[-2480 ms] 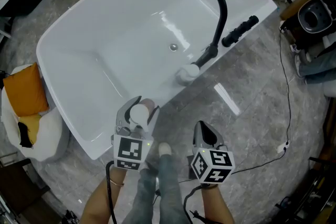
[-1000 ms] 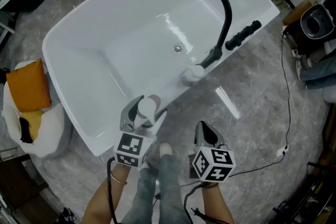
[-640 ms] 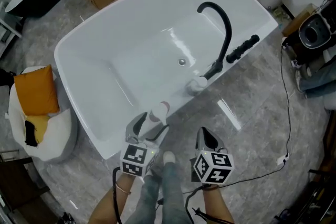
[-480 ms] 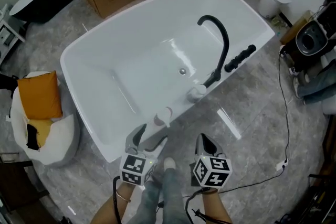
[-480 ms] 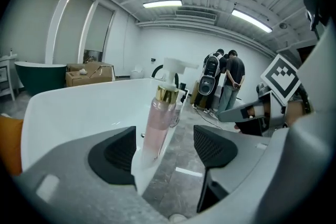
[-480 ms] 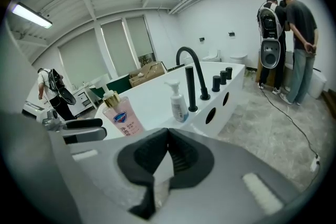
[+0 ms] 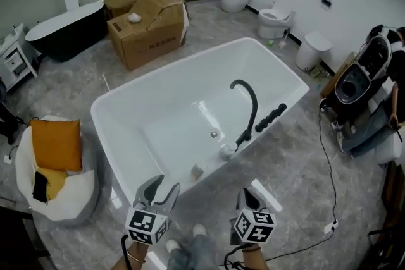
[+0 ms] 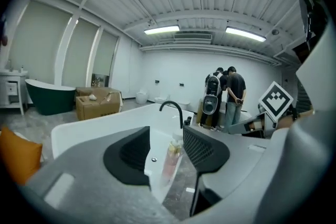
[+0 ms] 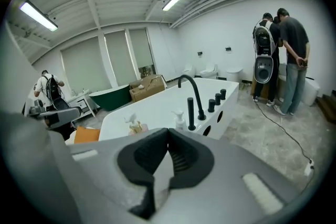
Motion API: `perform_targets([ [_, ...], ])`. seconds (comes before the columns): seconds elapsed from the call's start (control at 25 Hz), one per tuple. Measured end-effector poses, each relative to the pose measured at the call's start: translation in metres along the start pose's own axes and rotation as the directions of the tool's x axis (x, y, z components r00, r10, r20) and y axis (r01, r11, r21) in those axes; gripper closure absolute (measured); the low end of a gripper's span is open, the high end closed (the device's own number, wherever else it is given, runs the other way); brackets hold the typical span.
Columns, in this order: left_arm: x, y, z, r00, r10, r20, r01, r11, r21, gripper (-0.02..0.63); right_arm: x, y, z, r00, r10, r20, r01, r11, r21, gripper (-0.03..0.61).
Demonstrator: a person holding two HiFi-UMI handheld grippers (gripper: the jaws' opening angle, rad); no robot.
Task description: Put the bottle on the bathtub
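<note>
The pinkish bottle (image 7: 197,171) with a white pump stands upright on the near rim of the white bathtub (image 7: 120,136). My left gripper (image 7: 159,186) is open just short of it, nothing between its fingers. In the left gripper view the bottle (image 8: 170,157) shows in the gap between the spread jaws, beyond their tips, on the bathtub's (image 8: 94,131) rim. My right gripper (image 7: 248,196) hangs over the floor to the right, shut and empty. In the right gripper view its jaws meet (image 9: 168,139), and the bottle (image 9: 137,126) stands farther off to the left on the rim.
A black faucet (image 7: 247,104) with black knobs (image 7: 271,117) and a white pump dispenser (image 7: 226,150) stand on the tub's right rim. A cardboard box (image 7: 149,22), a dark tub (image 7: 66,31), an orange cushion (image 7: 56,145) and a floor cable (image 7: 326,167) surround it.
My left gripper has let go of the bottle, left it on the tub's rim and drawn back. The head view has risen and pulled away; the right gripper stayed shut.
</note>
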State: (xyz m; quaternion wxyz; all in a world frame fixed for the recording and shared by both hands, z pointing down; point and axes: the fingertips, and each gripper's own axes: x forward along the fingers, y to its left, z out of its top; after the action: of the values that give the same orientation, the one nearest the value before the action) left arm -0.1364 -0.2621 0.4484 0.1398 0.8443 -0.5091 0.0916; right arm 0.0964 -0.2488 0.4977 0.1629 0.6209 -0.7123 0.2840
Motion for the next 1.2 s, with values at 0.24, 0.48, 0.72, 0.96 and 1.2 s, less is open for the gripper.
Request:
perform_targets([
  [0.24,-0.04,0.015,0.064,0.987,0.111,0.116,-0.109,0.994,-0.021,0.491,-0.043,0.021,0.04,0.995,0.008,0.102,-0.006,1.0,-0.024,0.575],
  [0.48,-0.07,0.017,0.095,0.977,0.152,0.149,-0.159,0.987,0.033,0.586,-0.081,0.024,0.07,0.982,-0.005,0.19,0.012,0.999,-0.037,0.575],
  [0.72,-0.075,0.016,0.109,0.974,0.173,0.144,-0.177,0.984,0.014,0.606,-0.111,0.012,0.106,0.962,-0.033,0.273,0.052,0.997,-0.064,0.575],
  [0.96,-0.067,0.021,0.115,0.971,0.196,0.134,-0.2,0.98,0.015,0.606,-0.122,0.006,0.123,0.953,-0.045,0.301,0.092,0.985,-0.143,0.575],
  [1.2,-0.059,0.023,0.113,0.971,0.212,0.112,-0.216,0.976,0.03,0.606,-0.118,0.004,0.122,0.957,-0.043,0.288,0.085,0.987,-0.135,0.575],
])
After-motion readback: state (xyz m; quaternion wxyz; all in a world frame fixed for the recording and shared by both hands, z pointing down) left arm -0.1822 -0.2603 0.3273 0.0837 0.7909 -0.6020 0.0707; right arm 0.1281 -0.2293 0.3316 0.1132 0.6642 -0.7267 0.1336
